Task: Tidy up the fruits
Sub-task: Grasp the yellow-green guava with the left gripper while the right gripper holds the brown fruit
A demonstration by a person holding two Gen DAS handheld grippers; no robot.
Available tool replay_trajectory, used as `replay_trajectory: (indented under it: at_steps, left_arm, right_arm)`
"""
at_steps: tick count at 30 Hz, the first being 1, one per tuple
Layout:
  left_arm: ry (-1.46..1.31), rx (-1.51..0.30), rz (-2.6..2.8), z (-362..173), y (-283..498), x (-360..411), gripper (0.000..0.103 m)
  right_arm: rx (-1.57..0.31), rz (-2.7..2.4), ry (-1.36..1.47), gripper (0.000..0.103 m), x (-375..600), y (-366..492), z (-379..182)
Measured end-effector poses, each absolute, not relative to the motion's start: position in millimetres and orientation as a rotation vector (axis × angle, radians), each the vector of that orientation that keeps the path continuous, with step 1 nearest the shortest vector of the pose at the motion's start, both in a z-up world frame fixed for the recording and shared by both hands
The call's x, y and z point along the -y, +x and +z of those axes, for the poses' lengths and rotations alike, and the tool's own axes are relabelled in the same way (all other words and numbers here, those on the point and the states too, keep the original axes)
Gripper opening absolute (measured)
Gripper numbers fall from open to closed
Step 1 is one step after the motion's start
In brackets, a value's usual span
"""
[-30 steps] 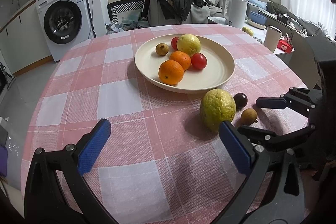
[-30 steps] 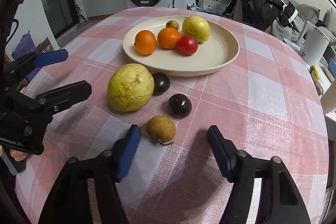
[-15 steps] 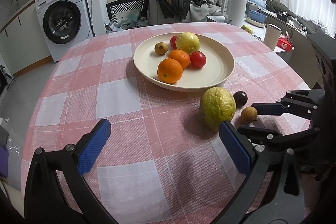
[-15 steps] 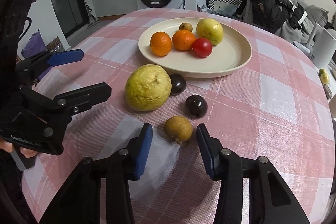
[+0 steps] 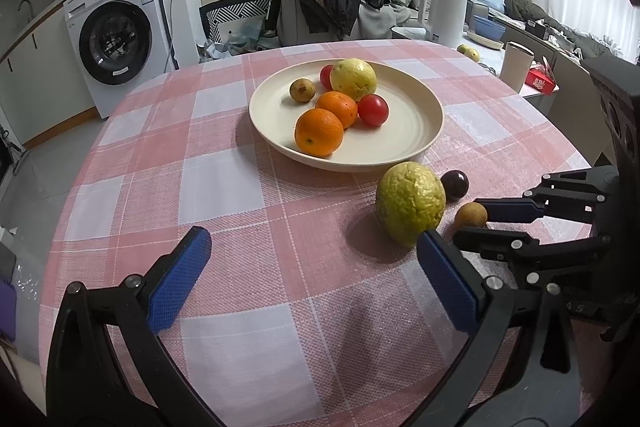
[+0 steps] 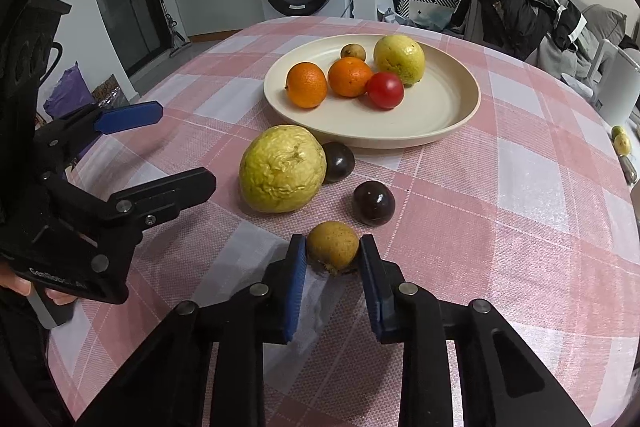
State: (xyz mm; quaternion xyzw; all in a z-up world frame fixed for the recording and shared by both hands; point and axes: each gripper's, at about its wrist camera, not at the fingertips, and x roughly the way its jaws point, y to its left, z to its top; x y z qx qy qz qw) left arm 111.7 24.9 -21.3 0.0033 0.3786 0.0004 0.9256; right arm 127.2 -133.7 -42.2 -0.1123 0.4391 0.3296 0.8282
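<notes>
A cream plate (image 6: 448, 107) (image 5: 416, 123) holds two oranges, a red tomato, a yellow-green fruit and a small brown fruit. On the checked cloth before it lie a large yellow-green fruit (image 6: 282, 169) (image 5: 410, 203), two dark round fruits (image 6: 374, 203) (image 6: 339, 161) and a small brown fruit (image 6: 333, 246) (image 5: 471, 215). My right gripper (image 6: 333, 253) is shut on the small brown fruit, which rests on the cloth. My left gripper (image 5: 312, 279) is open and empty, left of the large fruit.
The round table has a pink checked cloth (image 5: 224, 183). Its edges drop off left and right. A washing machine (image 5: 116, 43), a chair heaped with clothes (image 5: 324, 3) and a side table with a white kettle (image 5: 444, 15) stand beyond it.
My right gripper moved forward and closed its pads on the small brown fruit. My left gripper stayed open and barely moved.
</notes>
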Motion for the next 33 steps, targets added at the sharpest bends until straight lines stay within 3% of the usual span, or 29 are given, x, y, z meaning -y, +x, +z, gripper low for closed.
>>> replay_trajectory:
  at_steps: [25, 33]
  left_arm:
    - [0.006, -0.823, -0.087, -34, 130, 11, 0.102]
    - [0.035, -0.847, -0.109, -38, 143, 25, 0.088]
  right_arm:
    - [-0.842, 0.638, -0.123, 0.027, 172, 143, -9]
    - [-0.837, 0.626, -0.101, 0.027, 182, 146, -6]
